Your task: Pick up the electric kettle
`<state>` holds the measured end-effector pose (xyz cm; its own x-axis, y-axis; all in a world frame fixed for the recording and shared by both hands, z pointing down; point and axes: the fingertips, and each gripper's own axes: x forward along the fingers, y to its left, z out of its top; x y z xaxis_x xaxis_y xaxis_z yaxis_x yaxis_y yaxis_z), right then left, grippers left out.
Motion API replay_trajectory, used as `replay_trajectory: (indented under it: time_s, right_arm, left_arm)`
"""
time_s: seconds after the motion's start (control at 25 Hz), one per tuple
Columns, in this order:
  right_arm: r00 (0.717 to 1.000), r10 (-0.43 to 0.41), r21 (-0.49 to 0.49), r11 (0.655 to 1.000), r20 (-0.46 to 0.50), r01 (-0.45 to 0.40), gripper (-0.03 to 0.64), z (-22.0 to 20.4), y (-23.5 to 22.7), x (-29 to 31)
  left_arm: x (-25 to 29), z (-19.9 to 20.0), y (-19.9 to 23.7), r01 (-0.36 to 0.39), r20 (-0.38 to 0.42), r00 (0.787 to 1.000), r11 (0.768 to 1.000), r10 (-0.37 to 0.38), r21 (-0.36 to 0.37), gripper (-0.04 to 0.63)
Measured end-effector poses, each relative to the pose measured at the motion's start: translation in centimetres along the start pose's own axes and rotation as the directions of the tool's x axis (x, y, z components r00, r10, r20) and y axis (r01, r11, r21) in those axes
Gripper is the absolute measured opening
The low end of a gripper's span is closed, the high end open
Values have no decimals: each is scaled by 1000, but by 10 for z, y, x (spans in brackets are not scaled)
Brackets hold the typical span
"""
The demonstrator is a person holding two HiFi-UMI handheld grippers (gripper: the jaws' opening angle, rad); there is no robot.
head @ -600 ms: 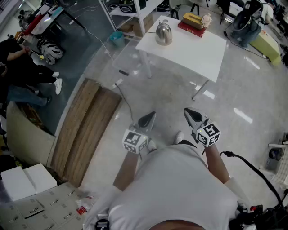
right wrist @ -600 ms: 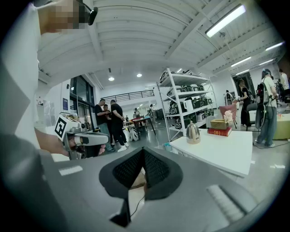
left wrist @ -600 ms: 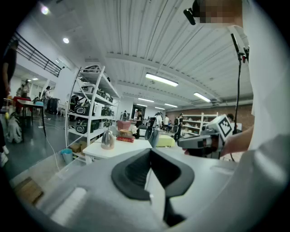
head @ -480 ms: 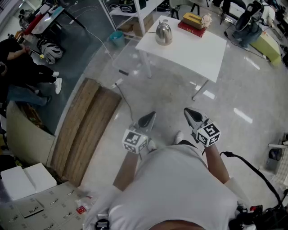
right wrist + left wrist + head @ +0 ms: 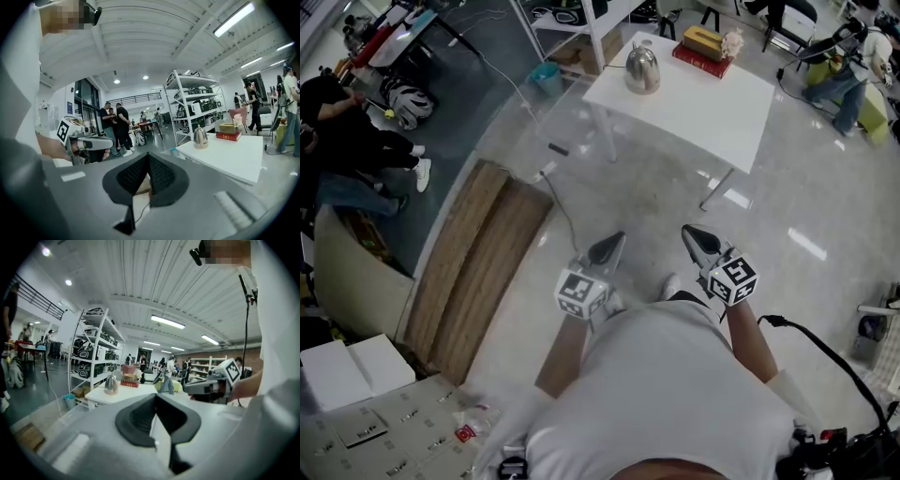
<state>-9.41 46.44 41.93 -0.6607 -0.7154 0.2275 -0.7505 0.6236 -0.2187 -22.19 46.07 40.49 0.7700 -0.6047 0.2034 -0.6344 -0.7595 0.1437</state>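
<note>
The electric kettle point(image 5: 641, 68) stands upright on the white table point(image 5: 703, 108), well ahead of both claws and touched by neither. It sits near the table's far left corner as seen from them. Just right of the kettle lies a red book point(image 5: 700, 59) with a tan box point(image 5: 701, 39) on top.

The left gripper point(image 5: 607, 249) is held close in front of the person's body. Its jaws are closed together with nothing between them. The right gripper point(image 5: 701, 242) is level with it on its right, jaws likewise fully closed and empty. Both point toward the table.

Wooden boards point(image 5: 478, 267) lie on the floor left of the left gripper. A shelf rack point(image 5: 192, 101) stands beyond the table.
</note>
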Motion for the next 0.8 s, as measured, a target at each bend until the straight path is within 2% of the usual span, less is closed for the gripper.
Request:
replay_trajectory:
  time_s: [0.36,0.6,0.8]
  right_arm:
    - [1000,28,-5,1000,2,-28,3,-2,-9,-9]
    - [999,48,-1,999,-1,-48,3,5,-59,-27]
    - [998,67,-38,997,-22,-68,3,14,-104,-35]
  left_arm:
    - [8,-5,-9,-26,-9,1000,1000,26,-1,2]
    - [54,6,-21,-54,-17,998,999,54,1,2]
    - [97,9,-26,-74,-26,997,997,74,-2,2]
